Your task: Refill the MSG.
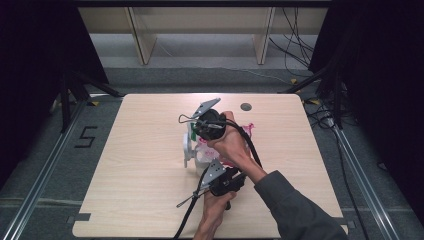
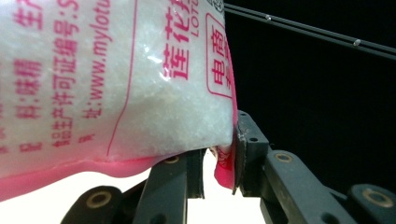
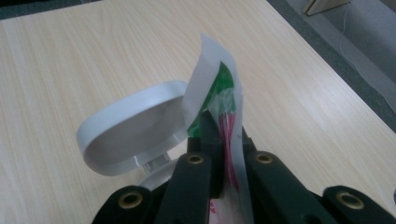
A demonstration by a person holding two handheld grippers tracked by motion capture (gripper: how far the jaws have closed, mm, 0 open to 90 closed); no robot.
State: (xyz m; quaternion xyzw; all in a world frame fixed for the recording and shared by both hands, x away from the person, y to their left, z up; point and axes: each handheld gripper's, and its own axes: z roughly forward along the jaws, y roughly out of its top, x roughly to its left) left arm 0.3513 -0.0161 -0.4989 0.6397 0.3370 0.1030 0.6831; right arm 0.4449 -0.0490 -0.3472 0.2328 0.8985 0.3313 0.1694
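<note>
Over bare table (image 1: 140,165), bag (image 2: 116,79) is pinched by both grippers (image 2: 219,172) (image 3: 226,154); crystals could be spilled beside open container (image 3: 126,135) if tilted.

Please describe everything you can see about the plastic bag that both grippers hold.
The bag is clear plastic printed with pink characters and a web address, with a pink edge and a green patch near the top. It looks filled with white crystals. The left gripper pinches its pink corner; the right gripper is shut on its flat, upright top edge. In the high view it hangs over the table, beside a white container with an open lid. Whether it touches that container is unclear.
</note>
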